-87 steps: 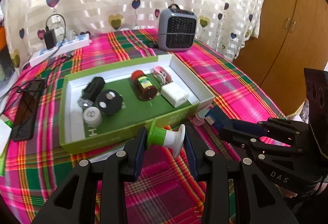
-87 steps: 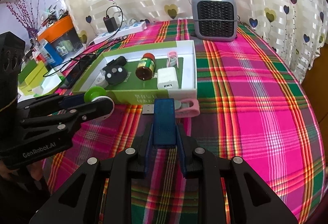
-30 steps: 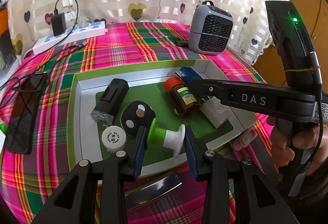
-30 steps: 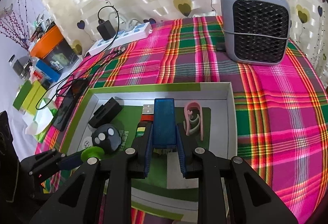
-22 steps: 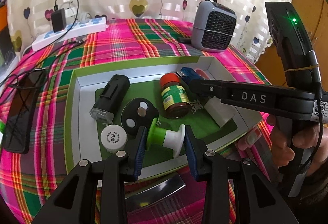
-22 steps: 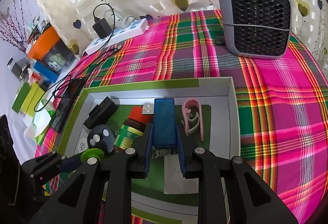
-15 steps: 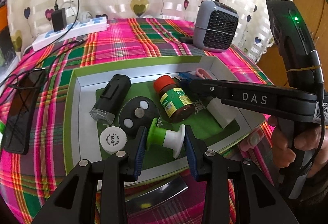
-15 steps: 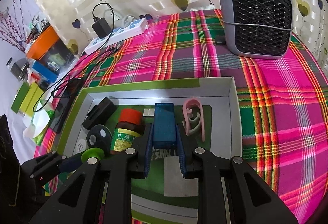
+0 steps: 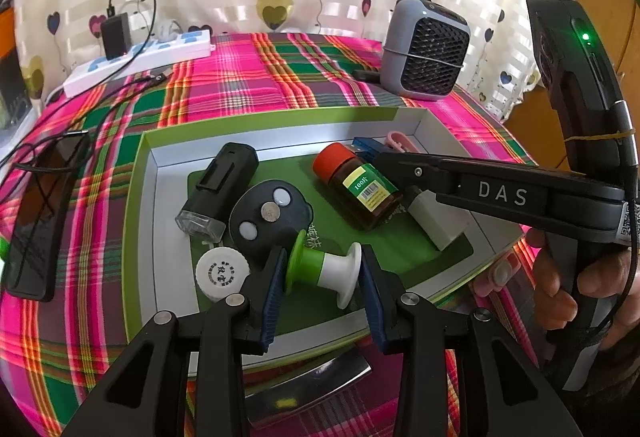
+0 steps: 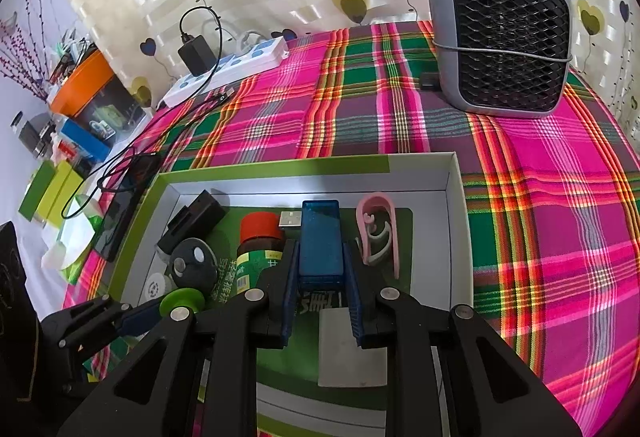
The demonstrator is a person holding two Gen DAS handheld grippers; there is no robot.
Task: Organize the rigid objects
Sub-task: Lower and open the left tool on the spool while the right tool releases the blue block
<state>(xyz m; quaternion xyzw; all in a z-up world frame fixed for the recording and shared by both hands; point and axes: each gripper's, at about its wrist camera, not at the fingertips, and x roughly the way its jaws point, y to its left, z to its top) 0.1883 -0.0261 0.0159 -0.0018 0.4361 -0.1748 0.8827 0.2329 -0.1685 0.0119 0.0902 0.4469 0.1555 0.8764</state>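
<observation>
A green-and-white spool (image 9: pixel 325 269) is being gripped end to end between the fingers of the left gripper (image 9: pixel 322 279), so that its flanges are being pressed by the pads and it cannot roll out. It is being held above the near part of the green box (image 9: pixel 136 197), apparently so that it can be set down in the bare green patch just in front of the black round fob (image 9: pixel 272 219). A blue USB stick (image 10: pixel 321 243) is being clamped narrowly by the right gripper (image 10: pixel 320 269), its metal plug being pointed away toward the far wall of the box; it is being carried over the gap between the brown bottle with a red cap (image 10: pixel 258 241) and the pink clip (image 10: pixel 378 233), which looks like the intended slot. Inside the box, a black flashlight (image 9: pixel 218 193), a white cap (image 9: pixel 222 273) and a white adapter (image 9: pixel 438 225) are already being kept, so most of the sorting seems done. The box is being rested on the plaid-covered counter (image 10: pixel 560 197), well apart from the grey heater (image 10: pixel 500 33) and the power strip (image 9: pixel 136 61). Both pieces are probably being kept raised until a release can be made without the bottle being knocked.
</observation>
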